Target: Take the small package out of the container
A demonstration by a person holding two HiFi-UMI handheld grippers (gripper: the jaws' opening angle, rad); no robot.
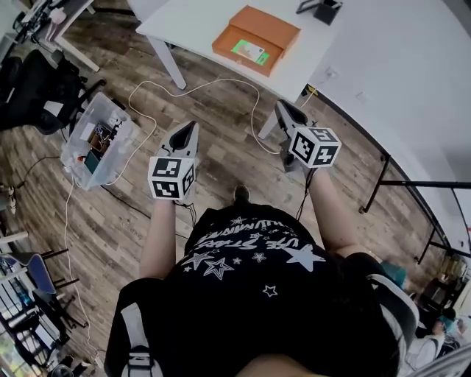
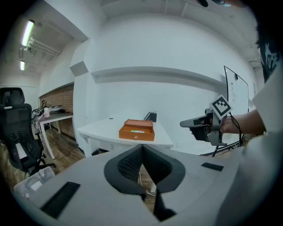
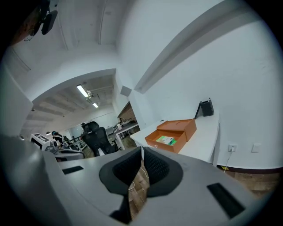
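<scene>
An open orange box lies on the white table ahead of me, with a small green-and-white package inside it. The box and the package show clearly in the right gripper view, and the box alone in the left gripper view. My left gripper is held over the floor, well short of the table, shut and empty. My right gripper is level with it on the right, jaws together with nothing between them. Both point toward the table.
A clear plastic bin with electronics stands on the wooden floor at left. A white cable loops across the floor under the grippers. A black office chair is at far left. A black device stands at the table's back.
</scene>
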